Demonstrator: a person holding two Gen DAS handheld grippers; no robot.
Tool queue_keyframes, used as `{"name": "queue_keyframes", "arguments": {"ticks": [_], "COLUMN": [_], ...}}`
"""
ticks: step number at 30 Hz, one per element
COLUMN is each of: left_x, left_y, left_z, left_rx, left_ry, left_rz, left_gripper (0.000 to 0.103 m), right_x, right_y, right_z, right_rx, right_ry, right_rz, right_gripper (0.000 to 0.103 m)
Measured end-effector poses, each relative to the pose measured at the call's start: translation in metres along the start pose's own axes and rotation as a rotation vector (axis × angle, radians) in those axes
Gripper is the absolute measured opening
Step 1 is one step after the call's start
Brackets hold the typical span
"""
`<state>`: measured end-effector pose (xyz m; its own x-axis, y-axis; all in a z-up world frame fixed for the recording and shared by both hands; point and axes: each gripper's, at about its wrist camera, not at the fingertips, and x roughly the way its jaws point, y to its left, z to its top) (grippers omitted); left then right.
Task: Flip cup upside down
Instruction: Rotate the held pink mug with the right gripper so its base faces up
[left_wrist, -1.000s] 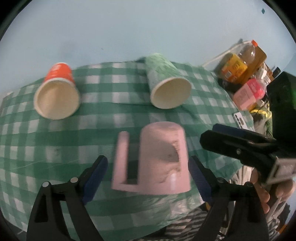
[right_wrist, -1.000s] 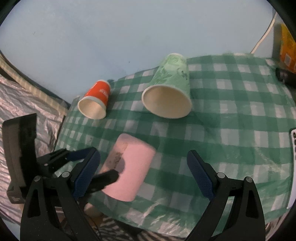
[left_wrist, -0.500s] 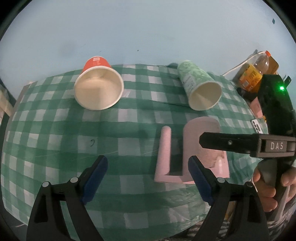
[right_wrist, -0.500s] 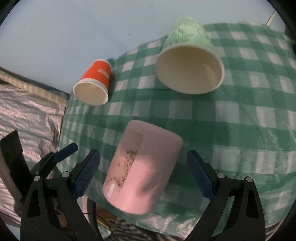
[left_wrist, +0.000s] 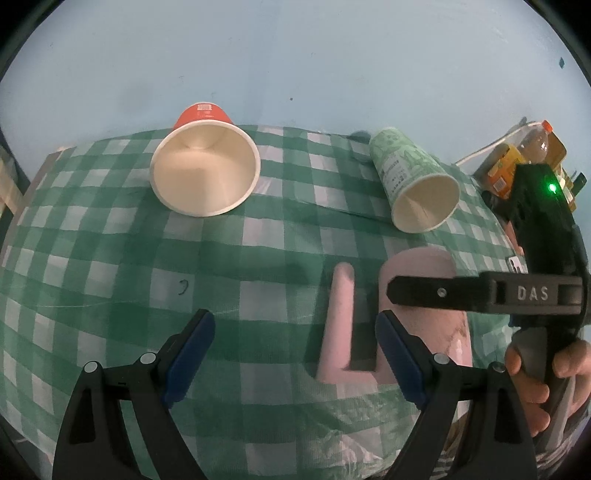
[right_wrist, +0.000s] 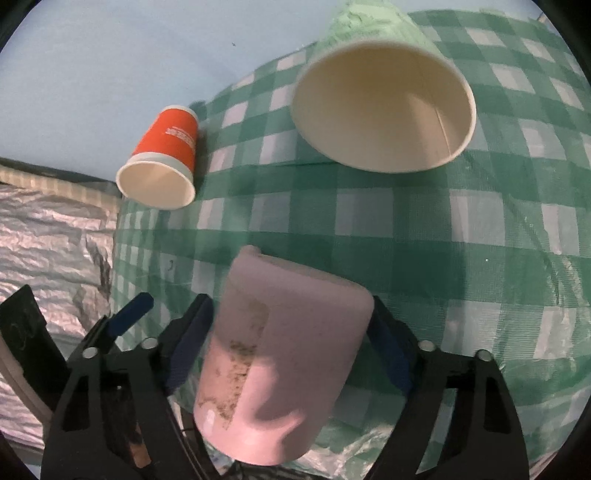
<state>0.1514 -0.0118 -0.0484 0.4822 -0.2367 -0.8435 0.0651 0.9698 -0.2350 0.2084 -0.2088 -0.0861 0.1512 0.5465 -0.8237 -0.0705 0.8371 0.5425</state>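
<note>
A pink mug (right_wrist: 280, 365) with a handle (left_wrist: 338, 317) lies on its side near the front edge of the green checked tablecloth (left_wrist: 110, 258). My right gripper (right_wrist: 290, 332) is around the mug's body, its blue pads (right_wrist: 190, 339) close against both sides. In the left wrist view the right gripper's finger (left_wrist: 443, 293) crosses over the mug (left_wrist: 417, 266). My left gripper (left_wrist: 295, 343) is open and empty, left of the mug, its right pad (left_wrist: 400, 358) beside the handle.
An orange paper cup (left_wrist: 205, 170) and a green paper cup (left_wrist: 413, 184) lie on their sides at the back. Bottles and cartons (left_wrist: 524, 158) stand at the far right. Silver foil sheeting (right_wrist: 44, 229) lies left of the table.
My right gripper has moved in around the pink mug and its pads have closed in on it. My left gripper has drawn away to the left and stayed open.
</note>
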Motion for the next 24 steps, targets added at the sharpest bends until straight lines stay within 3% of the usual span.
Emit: {"name": "queue_keyframes", "arguments": {"ticks": [9, 24], "left_x": [-0.001, -0.021], "left_y": [0.007, 0.013], "left_z": [-0.003, -0.025], "left_rx": [-0.038, -0.073], "left_ry": [-0.011, -0.082], "left_rz": [-0.012, 0.001], "left_gripper": [0.09, 0.093], "right_x": [-0.011, -0.046], "right_y": [0.005, 0.068], "right_z": [-0.008, -0.051], "right_rx": [-0.055, -0.419], "right_ry": [-0.046, -0.382], "right_rz": [0.051, -0.154], "right_gripper": [0.074, 0.073]}}
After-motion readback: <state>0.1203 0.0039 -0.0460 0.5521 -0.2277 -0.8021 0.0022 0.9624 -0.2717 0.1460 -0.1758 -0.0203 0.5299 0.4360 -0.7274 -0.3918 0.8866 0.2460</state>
